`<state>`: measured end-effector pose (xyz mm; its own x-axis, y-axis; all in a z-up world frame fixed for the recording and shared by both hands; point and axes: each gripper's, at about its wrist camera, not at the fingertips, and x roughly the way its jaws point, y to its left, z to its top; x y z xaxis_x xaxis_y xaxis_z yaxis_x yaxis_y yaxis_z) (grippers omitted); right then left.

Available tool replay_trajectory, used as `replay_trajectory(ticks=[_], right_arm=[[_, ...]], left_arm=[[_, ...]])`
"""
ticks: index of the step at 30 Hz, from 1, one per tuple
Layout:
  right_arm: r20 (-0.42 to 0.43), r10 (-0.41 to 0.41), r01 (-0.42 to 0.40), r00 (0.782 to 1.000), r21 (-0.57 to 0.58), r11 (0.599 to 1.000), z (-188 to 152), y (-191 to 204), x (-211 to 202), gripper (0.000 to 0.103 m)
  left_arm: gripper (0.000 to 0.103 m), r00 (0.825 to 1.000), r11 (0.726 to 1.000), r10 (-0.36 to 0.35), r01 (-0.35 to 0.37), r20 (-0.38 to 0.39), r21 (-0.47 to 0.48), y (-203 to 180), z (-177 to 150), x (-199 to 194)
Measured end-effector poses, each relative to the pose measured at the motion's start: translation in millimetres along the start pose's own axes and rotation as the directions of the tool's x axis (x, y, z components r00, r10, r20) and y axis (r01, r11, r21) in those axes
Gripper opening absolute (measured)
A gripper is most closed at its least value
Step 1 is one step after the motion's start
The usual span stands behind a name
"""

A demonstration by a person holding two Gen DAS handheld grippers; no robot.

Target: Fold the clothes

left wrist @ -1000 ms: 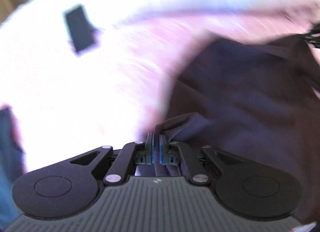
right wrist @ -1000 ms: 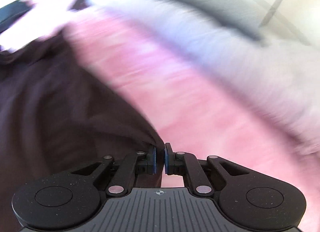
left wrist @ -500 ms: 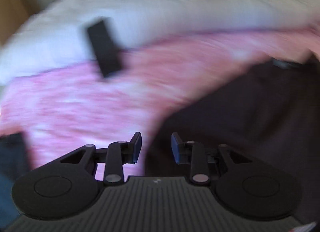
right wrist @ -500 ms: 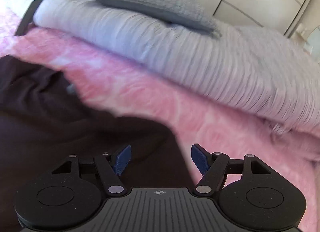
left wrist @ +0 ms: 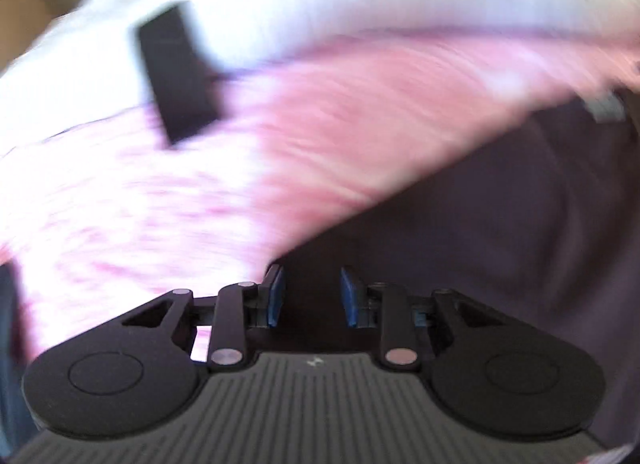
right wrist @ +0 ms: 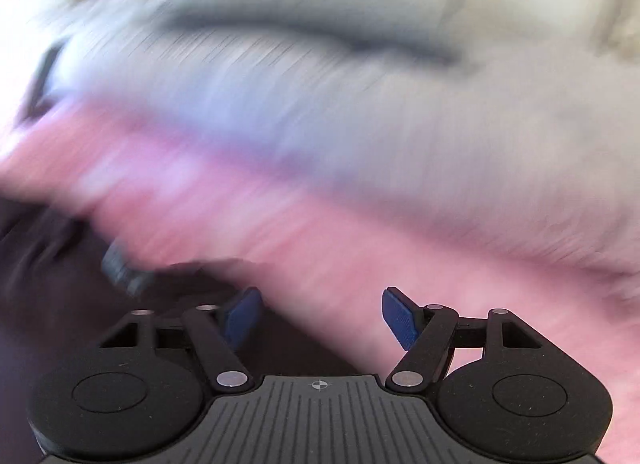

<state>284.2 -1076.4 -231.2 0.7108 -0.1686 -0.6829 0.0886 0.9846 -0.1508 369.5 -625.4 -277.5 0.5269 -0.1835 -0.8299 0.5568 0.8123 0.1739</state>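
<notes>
Left claw (left wrist: 311, 296): jaws apart, nothing between the blue pads, poised over the edge of the dark garment (left wrist: 500, 224). Right claw (right wrist: 322, 316): jaws wide apart, empty, over the garment's far edge where it meets the pink blanket (right wrist: 340, 248).

Task item: the dark garment lies spread on the bed, on the pink blanket (left wrist: 320, 124), filling the lower right of the left view and the lower left of the right view. Both views are blurred by motion; whether the cloth lies single or doubled over cannot be told, so the scene fits either a garment laid out for a fold or one just set down after a fold.

Judgement on handling: any further grip should take the cloth edge alone, clear of the blanket beneath, with both claws level so the edges meet square.

Surface and room: beyond the blanket, a pale ribbed duvet (right wrist: 400, 112) with a grey pillow (right wrist: 300, 12) on it. A flat black object (left wrist: 176, 68) rests at the duvet's border. Pale cupboard fronts behind.
</notes>
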Motion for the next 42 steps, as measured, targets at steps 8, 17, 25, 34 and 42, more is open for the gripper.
replay_trajectory(ticks=[8,17,25,34,42], right_arm=[[-0.077,-0.019,0.032,0.997,0.170,0.985,-85,-75,-125,0.070],[-0.337,-0.149,0.329,0.930,0.579,0.746,-266,-131,-286,0.070],[-0.459,-0.323,0.547,0.828,0.789,0.280,-373,-148,-373,0.070],[-0.254,-0.333,0.289,0.908,0.956,0.059,-417,-142,-388,0.070],[-0.208,-0.338,0.274,0.918,0.948,0.162,-388,-139,-397,0.010]], left_arm=[[0.028,0.990,0.989,-0.132,0.127,0.050,0.079,-57,0,-58],[0.034,0.955,0.931,-0.295,0.289,-0.005,0.221,-186,-9,-96],[0.039,0.926,0.863,-0.374,0.371,-0.061,0.343,-284,-16,-132],[0.042,0.917,0.830,-0.391,0.390,-0.085,0.399,-320,-28,-169],[0.043,0.912,0.825,-0.403,0.395,-0.070,0.404,-310,-45,-196]])
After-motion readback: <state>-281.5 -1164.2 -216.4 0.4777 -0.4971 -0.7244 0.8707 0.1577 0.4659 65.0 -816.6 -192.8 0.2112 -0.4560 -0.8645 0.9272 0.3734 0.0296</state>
